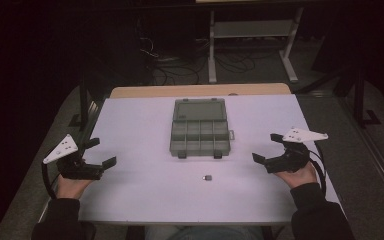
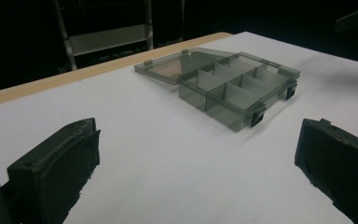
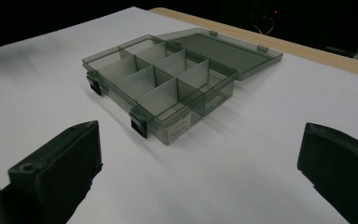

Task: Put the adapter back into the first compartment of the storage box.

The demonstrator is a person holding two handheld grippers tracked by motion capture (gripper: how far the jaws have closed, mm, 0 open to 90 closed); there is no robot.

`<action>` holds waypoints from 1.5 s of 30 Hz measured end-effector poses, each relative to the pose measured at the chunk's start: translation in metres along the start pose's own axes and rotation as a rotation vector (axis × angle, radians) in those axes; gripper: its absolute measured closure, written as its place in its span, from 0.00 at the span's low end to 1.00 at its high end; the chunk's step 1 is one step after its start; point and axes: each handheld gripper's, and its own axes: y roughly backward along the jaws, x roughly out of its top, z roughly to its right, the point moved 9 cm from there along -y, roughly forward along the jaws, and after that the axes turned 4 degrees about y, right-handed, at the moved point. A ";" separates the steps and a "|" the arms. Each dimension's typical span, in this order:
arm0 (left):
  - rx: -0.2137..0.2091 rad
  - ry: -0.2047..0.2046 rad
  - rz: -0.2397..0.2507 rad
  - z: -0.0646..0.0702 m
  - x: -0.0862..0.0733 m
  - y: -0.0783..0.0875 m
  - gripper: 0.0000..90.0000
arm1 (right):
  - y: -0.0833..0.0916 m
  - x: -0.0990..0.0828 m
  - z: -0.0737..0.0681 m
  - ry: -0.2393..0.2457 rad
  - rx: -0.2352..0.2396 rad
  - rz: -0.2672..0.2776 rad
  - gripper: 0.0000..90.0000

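Meanwhile, both the left gripper and right gripper gape empty, flanking an open organizer box.

Table top is plain white, with a tan wood strip along the far edge. The box is smoky see-through grey with black latches. Both tongs are black with white plates on top. The tiny thing looks dark grey, hard to tell.
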 end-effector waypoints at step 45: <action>-0.036 -0.120 -0.100 0.023 0.041 -0.012 0.00 | 0.006 -0.003 -0.004 -0.003 -0.013 -0.005 0.00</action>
